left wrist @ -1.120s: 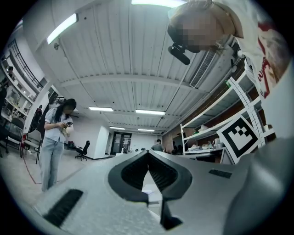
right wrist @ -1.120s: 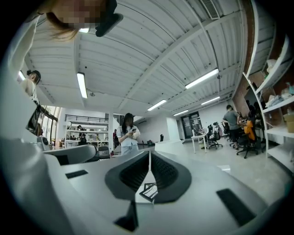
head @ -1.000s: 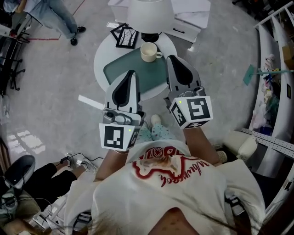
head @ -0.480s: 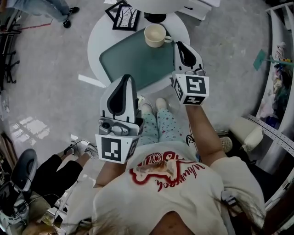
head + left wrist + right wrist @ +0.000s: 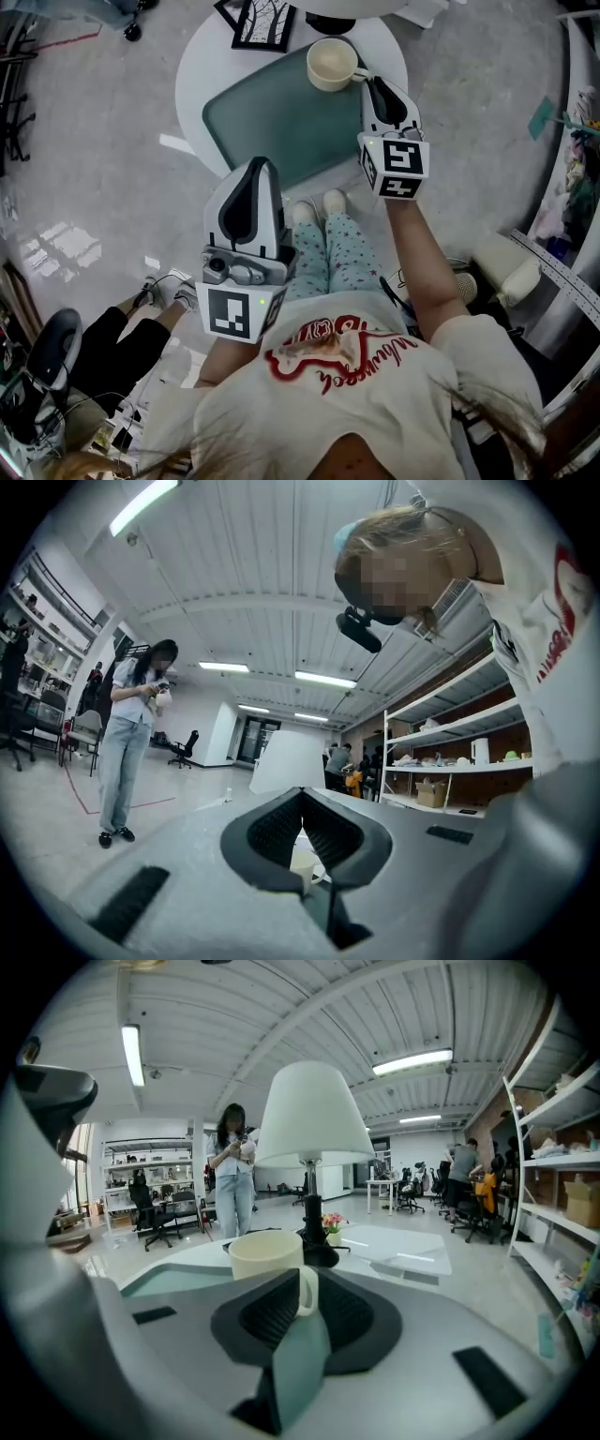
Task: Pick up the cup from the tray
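A cream cup [image 5: 330,64] stands on the far right corner of a green tray [image 5: 272,122] on a round white table [image 5: 202,75]. My right gripper [image 5: 372,82] is over the tray's right edge, its tips right next to the cup's handle. In the right gripper view the cup [image 5: 265,1258] fills the space just ahead and its handle shows in the narrow gap of my right gripper [image 5: 302,1283], which is slightly open. My left gripper [image 5: 260,164] hangs short of the table's near edge, shut and empty. In the left gripper view, behind my left gripper [image 5: 301,794], a bit of the cup [image 5: 302,862] shows.
A black picture frame [image 5: 258,21] and a lamp base [image 5: 328,25] sit at the table's far side; the white lamp [image 5: 314,1115] rises just behind the cup. A person [image 5: 233,1180] stands beyond the table. Shelves [image 5: 562,141] line the right.
My right gripper has moved forward over the tray to the cup's handle. My left gripper has stayed back, off the table's near edge.
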`<state>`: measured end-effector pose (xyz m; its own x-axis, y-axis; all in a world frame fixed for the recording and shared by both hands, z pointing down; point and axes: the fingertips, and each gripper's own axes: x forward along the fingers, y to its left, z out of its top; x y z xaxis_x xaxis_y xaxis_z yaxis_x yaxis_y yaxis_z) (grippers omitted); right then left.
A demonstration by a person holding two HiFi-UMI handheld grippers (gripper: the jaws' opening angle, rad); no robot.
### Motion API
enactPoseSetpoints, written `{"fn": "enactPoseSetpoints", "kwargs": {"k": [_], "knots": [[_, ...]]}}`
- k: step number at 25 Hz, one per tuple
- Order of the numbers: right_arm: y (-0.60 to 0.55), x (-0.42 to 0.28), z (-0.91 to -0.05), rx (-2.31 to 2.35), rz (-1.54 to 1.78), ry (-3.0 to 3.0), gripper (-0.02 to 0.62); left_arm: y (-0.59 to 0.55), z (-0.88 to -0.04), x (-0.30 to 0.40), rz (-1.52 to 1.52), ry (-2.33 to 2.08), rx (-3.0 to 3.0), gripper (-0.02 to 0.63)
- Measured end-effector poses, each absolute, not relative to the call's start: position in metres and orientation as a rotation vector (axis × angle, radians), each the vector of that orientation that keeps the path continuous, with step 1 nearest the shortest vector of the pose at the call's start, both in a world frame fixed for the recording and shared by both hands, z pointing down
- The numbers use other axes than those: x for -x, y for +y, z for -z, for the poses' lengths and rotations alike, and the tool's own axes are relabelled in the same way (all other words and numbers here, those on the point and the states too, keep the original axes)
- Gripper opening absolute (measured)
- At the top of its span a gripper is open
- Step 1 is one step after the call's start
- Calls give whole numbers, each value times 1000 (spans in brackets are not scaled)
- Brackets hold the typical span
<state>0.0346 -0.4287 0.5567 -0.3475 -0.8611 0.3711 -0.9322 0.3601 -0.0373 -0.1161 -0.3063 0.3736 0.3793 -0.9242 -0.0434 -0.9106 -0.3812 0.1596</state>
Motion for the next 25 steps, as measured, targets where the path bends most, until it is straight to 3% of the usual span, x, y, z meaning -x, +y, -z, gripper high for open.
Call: {"fn": "enactPoseSetpoints", "kwargs": {"k": [15, 25], "knots": [[-463, -33, -586, -1603, -343, -2248, 43, -310, -376, 133, 195, -1737, -2476, 14], [-452, -32, -545, -1674, -415, -2294, 43, -298, -360, 142, 159, -1771, -2493, 14]]}}
